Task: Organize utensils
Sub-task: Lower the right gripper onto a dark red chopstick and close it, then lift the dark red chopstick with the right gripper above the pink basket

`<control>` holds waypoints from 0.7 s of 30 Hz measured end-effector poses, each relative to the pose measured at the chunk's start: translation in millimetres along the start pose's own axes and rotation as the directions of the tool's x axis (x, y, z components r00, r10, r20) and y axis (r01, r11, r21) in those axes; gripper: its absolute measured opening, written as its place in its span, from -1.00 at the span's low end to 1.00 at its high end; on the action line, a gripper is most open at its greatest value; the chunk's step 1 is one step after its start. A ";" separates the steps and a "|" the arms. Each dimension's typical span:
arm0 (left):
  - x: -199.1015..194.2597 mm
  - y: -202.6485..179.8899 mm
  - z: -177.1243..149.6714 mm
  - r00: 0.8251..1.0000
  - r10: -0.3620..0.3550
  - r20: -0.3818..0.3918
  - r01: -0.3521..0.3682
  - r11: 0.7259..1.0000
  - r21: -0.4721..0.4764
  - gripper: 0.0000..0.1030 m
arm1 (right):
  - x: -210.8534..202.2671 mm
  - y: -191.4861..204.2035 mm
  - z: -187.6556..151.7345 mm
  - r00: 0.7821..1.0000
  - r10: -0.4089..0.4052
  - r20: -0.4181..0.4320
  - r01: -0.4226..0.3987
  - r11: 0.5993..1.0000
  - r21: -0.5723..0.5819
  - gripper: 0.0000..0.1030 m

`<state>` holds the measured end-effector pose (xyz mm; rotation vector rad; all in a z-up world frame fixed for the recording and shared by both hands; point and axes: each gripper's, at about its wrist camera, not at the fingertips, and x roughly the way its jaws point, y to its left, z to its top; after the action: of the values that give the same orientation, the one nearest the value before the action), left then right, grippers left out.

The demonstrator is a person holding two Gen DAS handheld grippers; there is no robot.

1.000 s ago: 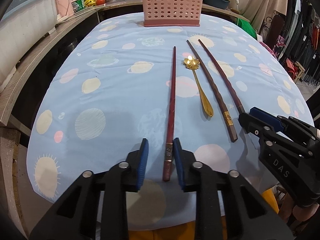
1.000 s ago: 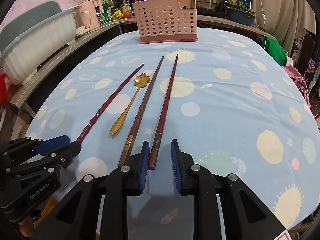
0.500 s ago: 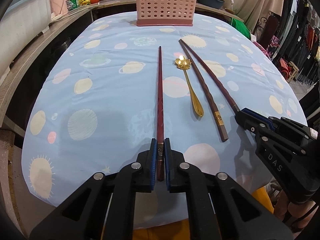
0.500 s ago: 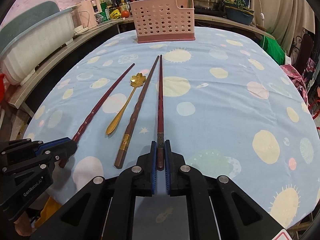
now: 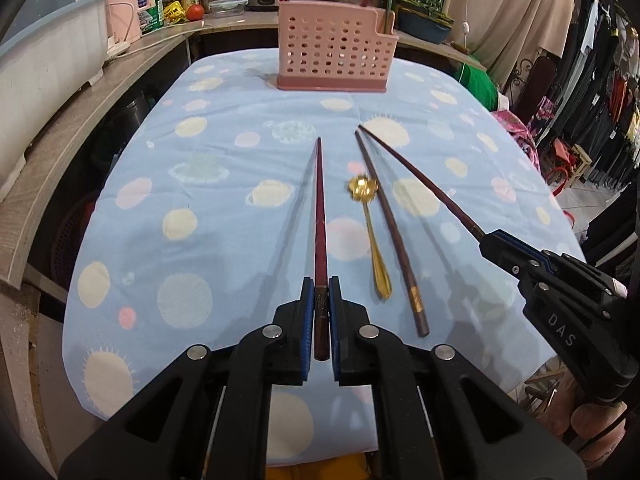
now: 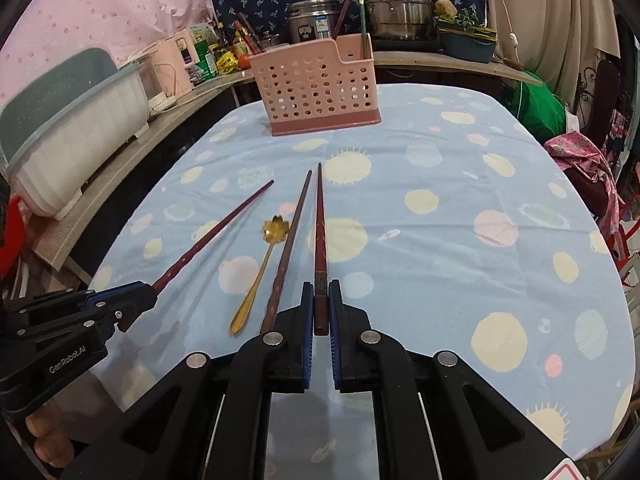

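My left gripper (image 5: 321, 294) is shut on the thick end of a dark red chopstick (image 5: 320, 216), which hangs a little above the blue cloth and casts a shadow to its left. My right gripper (image 6: 320, 294) is shut on the end of a second dark red chopstick (image 6: 319, 232), also raised. Each gripper shows in the other's view: the right gripper (image 5: 494, 246) at the right edge and the left gripper (image 6: 138, 302) at the lower left. Between the held sticks, a brown chopstick (image 5: 386, 224) and a gold flower-bowl spoon (image 5: 370, 232) lie on the cloth. A pink perforated utensil basket (image 5: 334, 54) stands at the table's far end.
The table (image 6: 500, 184) carries a blue cloth with planet prints. A grey-white tub (image 6: 76, 132) sits on the wooden counter at the left. Pots, bottles and a planter (image 6: 466, 42) stand behind the basket, and clothes racks (image 5: 600, 92) line the right side.
Both grippers closed on the near ends of the two dark red chopsticks, then rose, lifting the sticks off the cloth. The brown chopstick and the spoon stayed where they lay.
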<state>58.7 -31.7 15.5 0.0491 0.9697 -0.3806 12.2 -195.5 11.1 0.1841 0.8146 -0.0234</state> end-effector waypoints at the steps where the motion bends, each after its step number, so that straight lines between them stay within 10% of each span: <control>1: -1.6 0.5 5.0 1.000 -0.004 0.002 0.004 1.000 -0.005 -0.86 | -3.0 -1.4 5.7 1.000 0.003 0.013 -0.003 1.000 0.004 -0.86; 21: -49.7 3.6 165.0 0.972 -0.006 0.234 0.003 1.000 0.013 -0.86 | -36.9 -16.8 157.6 0.960 0.054 0.276 -0.062 0.998 0.020 -0.86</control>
<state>166.0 -48.2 149.4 0.0128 0.7339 -0.3868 99.0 -241.0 141.1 0.2255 0.5312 -0.0051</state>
